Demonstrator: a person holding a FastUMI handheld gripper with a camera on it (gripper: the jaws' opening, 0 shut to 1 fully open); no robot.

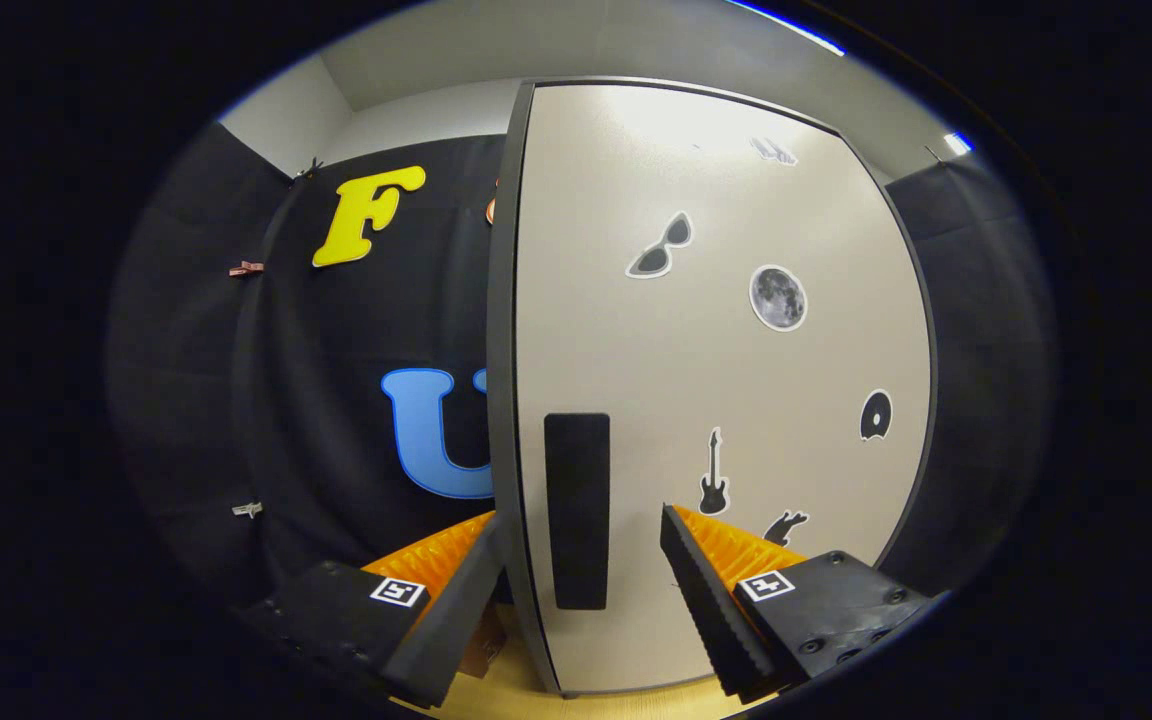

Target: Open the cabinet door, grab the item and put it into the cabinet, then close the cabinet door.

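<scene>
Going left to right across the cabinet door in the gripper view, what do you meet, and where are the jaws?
Door edge → black handle → sunglasses sticker → guitar sticker → moon sticker → round black sticker. The gripper is open, its jaws on either side of the door edge and handle.

The gripper points forward, its fingers spread wide apart, gripping nothing.

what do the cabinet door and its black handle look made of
Cabinet door: likely laminated board, smooth beige semi-matte face with a soft light glare and dark edging. Handle: flat matte black rectangle, plastic or a recess, unclear. The gripper is open, its fingers straddling the door's edge.
</scene>
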